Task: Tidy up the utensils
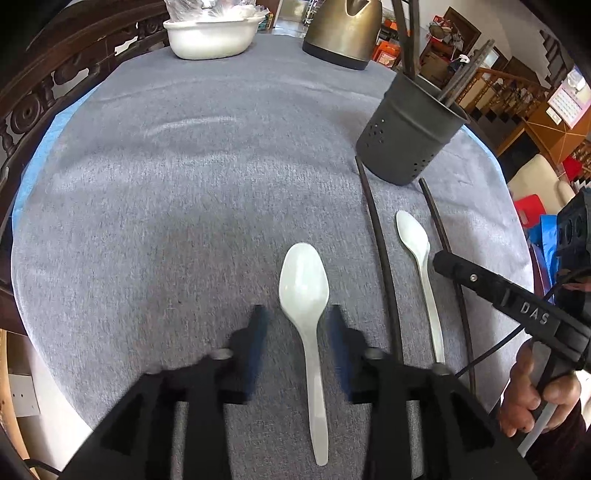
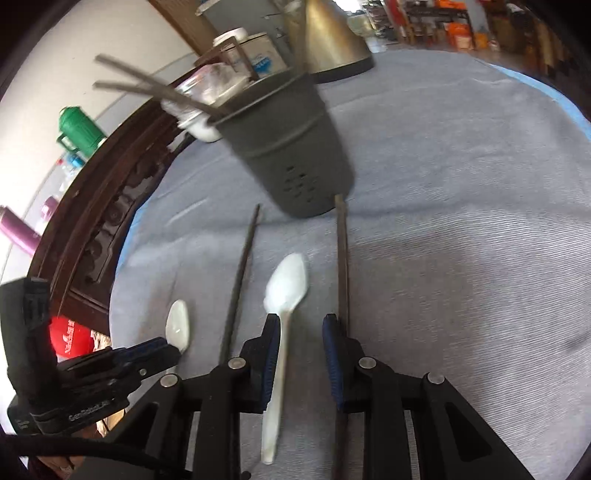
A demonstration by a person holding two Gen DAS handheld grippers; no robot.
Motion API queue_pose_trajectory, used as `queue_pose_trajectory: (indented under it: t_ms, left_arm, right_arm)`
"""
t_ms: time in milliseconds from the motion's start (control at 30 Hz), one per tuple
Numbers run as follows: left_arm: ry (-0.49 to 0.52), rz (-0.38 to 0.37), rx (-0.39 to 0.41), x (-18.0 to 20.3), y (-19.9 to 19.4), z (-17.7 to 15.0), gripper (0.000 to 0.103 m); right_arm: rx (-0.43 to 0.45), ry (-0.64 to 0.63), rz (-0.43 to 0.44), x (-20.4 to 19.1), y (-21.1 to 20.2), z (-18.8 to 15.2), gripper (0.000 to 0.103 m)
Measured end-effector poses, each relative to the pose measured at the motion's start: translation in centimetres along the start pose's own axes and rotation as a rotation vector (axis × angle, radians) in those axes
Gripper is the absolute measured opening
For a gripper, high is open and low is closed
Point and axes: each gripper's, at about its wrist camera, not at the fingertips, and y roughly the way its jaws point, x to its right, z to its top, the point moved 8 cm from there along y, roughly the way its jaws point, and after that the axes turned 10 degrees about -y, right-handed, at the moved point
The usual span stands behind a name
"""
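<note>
Two white plastic spoons and two dark chopsticks lie on the grey tablecloth [image 1: 166,177]. My left gripper [image 1: 297,314] is open, its fingers either side of the nearer spoon [image 1: 304,284]. My right gripper [image 2: 301,321] is open around the handle of the other spoon [image 2: 286,288], which also shows in the left wrist view [image 1: 415,236]. One chopstick [image 1: 380,251] lies between the spoons, the other chopstick [image 1: 441,236] to the right. A dark grey perforated utensil holder [image 1: 410,129] stands beyond, with several chopsticks in it. It also shows in the right wrist view [image 2: 291,147].
A white bowl [image 1: 210,37] with a plastic bag and a brass-coloured kettle [image 1: 343,29] stand at the far edge. A carved dark wooden chair back [image 1: 48,81] borders the left side. A green jug [image 2: 79,129] stands off the table.
</note>
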Motion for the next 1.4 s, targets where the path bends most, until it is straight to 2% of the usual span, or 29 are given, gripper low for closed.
queue_pose_trajectory:
  t_ms: [100,333,567,733,800,867,933,967,1000,1033,1233,1400]
  left_arm:
    - [-0.015,-0.009,-0.006,-0.4,-0.1,0.5,0.048]
    - [0.0,0.01,-0.028,-0.4,0.2,1.6,0.048]
    - [0.035,0.045,-0.093,0.4,1.0,2.5,0.048]
    - [0.049,0.064,-0.124,1.3,2.1,3.7,0.048]
    - [0.065,0.07,-0.126,1.6,2.5,4.0,0.042]
    - [0.079,0.079,-0.124,1.9,2.7,4.3,0.032]
    - [0.081,0.075,-0.126,2.2,3.0,4.5,0.029]
    - [0.084,0.073,-0.125,2.3,3.1,4.6,0.029]
    - [0.089,0.074,-0.122,2.6,3.4,4.5,0.029]
    - [0.094,0.076,-0.119,2.6,3.4,4.6,0.029]
    - [0.092,0.077,-0.095,2.9,3.1,4.3,0.029]
    - [0.095,0.055,-0.027,3.7,0.4,5.1,0.029]
  right_arm:
    - [-0.037,0.018,0.021,0.1,0.3,0.4,0.027]
    - [-0.153,-0.135,-0.118,-1.8,2.3,2.1,0.027]
    - [-0.3,-0.192,-0.198,-2.8,4.1,3.6,0.028]
    - [-0.344,-0.202,-0.251,-3.6,5.5,4.8,0.029]
    - [-0.353,-0.193,-0.27,-3.7,5.9,5.2,0.029]
    - [-0.35,-0.216,-0.288,-4.1,6.3,5.6,0.029]
    - [-0.342,-0.236,-0.299,-4.3,6.4,5.9,0.028]
    - [-0.337,-0.241,-0.301,-4.9,6.6,6.0,0.025]
    - [-0.33,-0.248,-0.309,-4.9,6.6,6.0,0.015]
    - [-0.324,-0.254,-0.311,-4.8,6.5,6.0,0.012]
    - [-0.24,-0.196,-0.199,-3.8,5.0,6.2,0.01]
    - [-0.138,-0.134,-0.103,-3.1,2.2,6.9,0.01]
